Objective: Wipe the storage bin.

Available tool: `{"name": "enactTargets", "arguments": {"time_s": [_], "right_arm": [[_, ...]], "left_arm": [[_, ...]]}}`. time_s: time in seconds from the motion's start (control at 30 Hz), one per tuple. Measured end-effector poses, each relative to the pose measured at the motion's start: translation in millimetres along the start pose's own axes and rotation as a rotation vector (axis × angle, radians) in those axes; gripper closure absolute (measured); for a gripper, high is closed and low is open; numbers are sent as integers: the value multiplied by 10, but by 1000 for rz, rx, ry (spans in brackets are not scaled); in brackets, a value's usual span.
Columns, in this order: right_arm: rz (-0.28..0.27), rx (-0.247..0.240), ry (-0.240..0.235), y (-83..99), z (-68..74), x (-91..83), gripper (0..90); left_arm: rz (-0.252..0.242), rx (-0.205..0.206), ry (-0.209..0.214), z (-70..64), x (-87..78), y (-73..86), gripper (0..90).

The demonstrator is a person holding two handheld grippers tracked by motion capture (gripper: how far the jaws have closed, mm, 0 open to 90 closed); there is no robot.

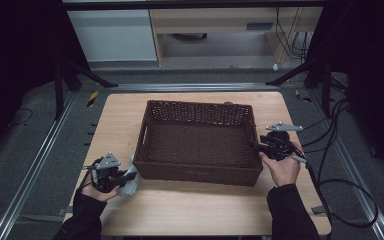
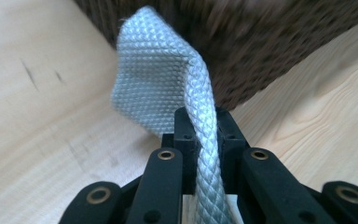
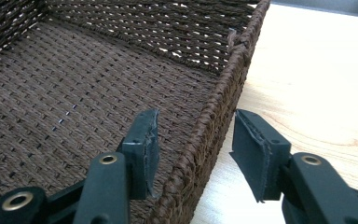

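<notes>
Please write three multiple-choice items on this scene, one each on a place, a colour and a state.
1. Where is the left hand-held gripper?
A. inside the basket
B. at the basket's near left corner
C. behind the basket

2. What colour is the strap?
A. red
B. black
C. pale grey

3. How do the right hand-held gripper's jaws stand?
A. open astride the basket's wall
B. shut on the strap
C. shut on nothing

Key:
1 B, the high view shows it beside that corner.
2 C, its weave is pale grey.
3 A, one jaw is inside the wall, one outside.

Grey carpet floor [image 1: 30, 165] surrounds the table; pale wooden desk [image 1: 220, 20] behind.
</notes>
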State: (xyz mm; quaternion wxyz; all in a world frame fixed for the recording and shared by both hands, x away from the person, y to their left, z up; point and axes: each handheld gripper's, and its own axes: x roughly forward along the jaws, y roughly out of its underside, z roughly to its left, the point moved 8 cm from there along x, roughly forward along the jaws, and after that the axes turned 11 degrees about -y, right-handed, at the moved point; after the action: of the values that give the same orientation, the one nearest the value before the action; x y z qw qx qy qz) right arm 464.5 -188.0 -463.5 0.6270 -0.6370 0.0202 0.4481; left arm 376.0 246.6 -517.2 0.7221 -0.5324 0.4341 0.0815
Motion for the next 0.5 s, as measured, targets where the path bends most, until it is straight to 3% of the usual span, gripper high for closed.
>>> {"name": "enactTargets", "arguments": {"time_s": [0.13, 0.27, 0.4, 0.5], "right_arm": [[1, -1, -2, 4, 0, 2, 503], [0, 1, -4, 5, -4, -2, 500], [0, 2, -6, 8, -5, -5, 497], [-4, 5, -5, 6, -9, -17, 496]], "left_arm": [[52, 9, 2, -16, 126, 108, 814], [62, 3, 0, -17, 165, 125, 814], [42, -24, -27, 39, 116, 92, 812], [-4, -73, -82, 201, 3, 25, 811]]}}
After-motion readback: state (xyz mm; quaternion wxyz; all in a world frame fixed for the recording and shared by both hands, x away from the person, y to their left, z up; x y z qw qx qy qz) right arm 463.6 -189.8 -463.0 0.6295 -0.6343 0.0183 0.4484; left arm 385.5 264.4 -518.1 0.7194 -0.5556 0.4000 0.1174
